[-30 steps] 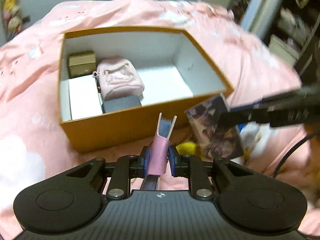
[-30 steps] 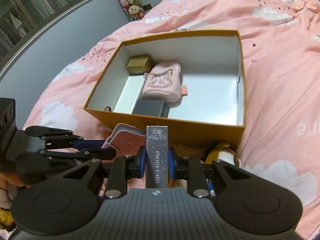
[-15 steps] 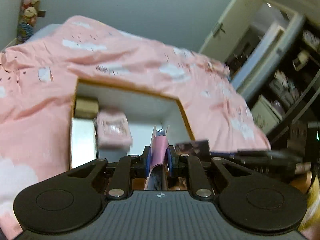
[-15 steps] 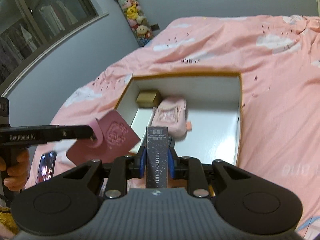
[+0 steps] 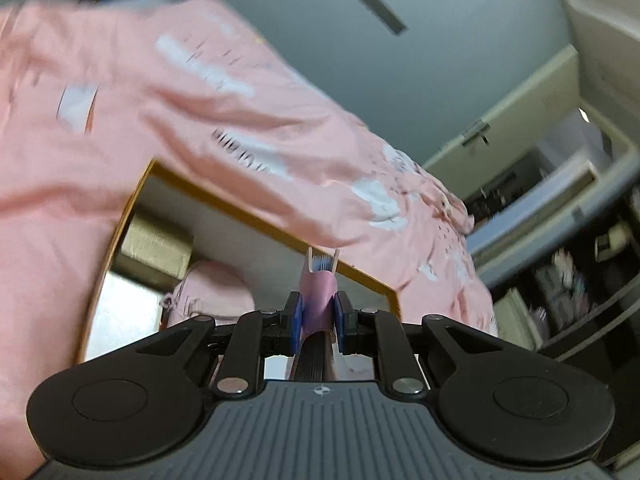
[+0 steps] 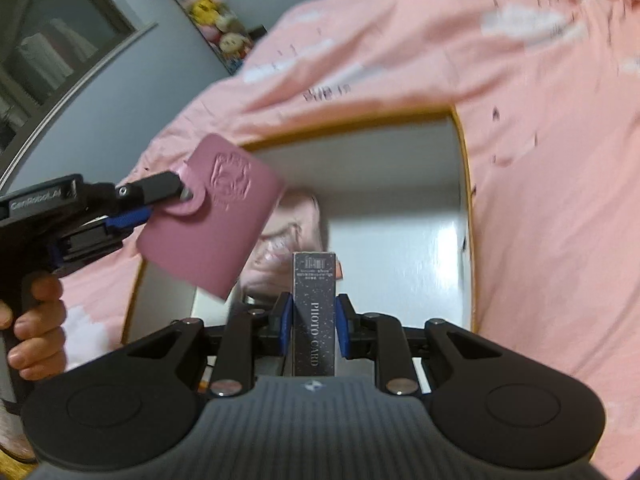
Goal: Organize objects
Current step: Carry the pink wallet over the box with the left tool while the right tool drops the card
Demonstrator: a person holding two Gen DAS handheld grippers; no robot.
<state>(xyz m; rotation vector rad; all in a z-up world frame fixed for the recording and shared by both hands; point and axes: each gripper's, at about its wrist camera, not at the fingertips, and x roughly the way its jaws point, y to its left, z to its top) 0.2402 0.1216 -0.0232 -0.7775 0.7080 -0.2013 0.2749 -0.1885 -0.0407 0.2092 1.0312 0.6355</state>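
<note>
My left gripper [image 5: 317, 316] is shut on a pink card holder [image 5: 318, 292], held edge-on above the open orange box [image 5: 248, 216]. In the right wrist view the same holder [image 6: 212, 216] hangs flat from the left gripper [image 6: 176, 196] over the box's left side. My right gripper [image 6: 312, 328] is shut on a dark photo card box [image 6: 314, 312], upright, over the orange box's [image 6: 466, 200] near edge. Inside lie a pink pouch [image 5: 212, 296], also in the right wrist view [image 6: 288, 240], and a gold box [image 5: 156, 248].
The orange box rests on a pink bedspread [image 6: 540, 160] with white clouds. A row of plush toys [image 6: 212, 12] hangs on the grey wall. Shelves [image 5: 580, 264] and a cupboard stand to the right of the bed. The box's white floor [image 6: 396, 248] shows beside the pouch.
Both grippers have risen and moved forward over the orange box, each still holding its item. The views now tilt up toward the walls, and the near wall of the box has dropped from sight.
</note>
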